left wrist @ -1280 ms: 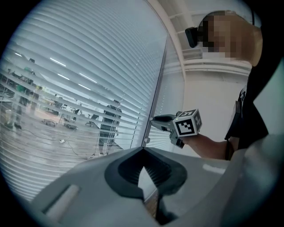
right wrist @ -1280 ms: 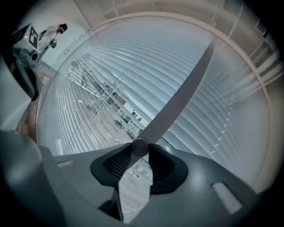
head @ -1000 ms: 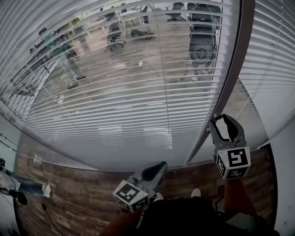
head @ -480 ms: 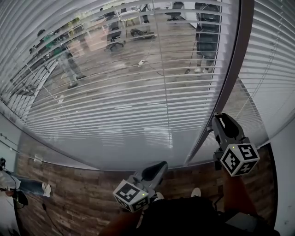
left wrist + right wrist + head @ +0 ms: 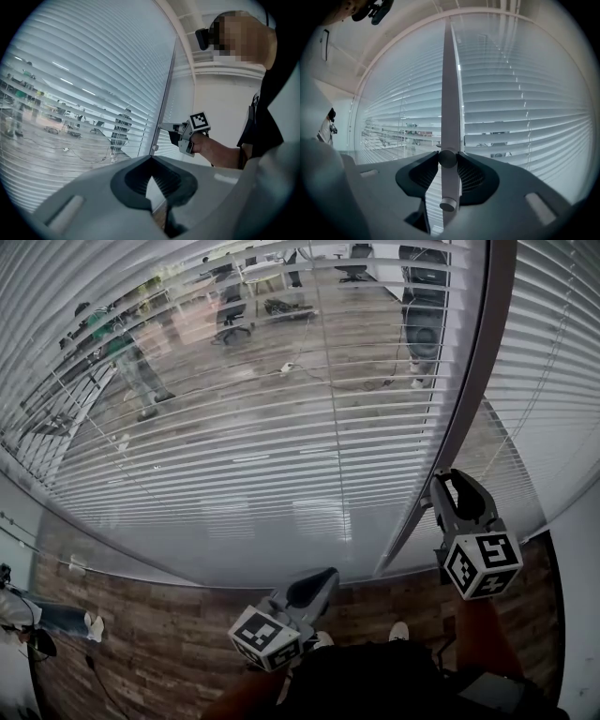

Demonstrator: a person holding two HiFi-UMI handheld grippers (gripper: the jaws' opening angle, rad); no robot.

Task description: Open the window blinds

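White slatted blinds (image 5: 234, 427) cover the big pane, and a second set (image 5: 553, 381) hangs right of the dark mullion (image 5: 469, 409). The slats are tilted enough that a room shows between them. My right gripper (image 5: 439, 486) is raised at the mullion's foot, shut on the blinds' thin tilt wand (image 5: 450, 93); its round knob (image 5: 447, 158) sits between the fingertips. The left gripper view shows that right gripper (image 5: 164, 125) touching the wand (image 5: 165, 98). My left gripper (image 5: 314, 589) hangs low near my body, shut with nothing in it.
Below the window runs a wood-plank floor (image 5: 141, 634), with my shoe (image 5: 398, 631) on it. A white wall (image 5: 220, 108) stands to the right of the window. Chairs and a person in green (image 5: 122, 352) show between the slats.
The right gripper has twisted about the wand, its marker cube turning one way and then partly back. The left gripper has stayed put. The slats look much the same.
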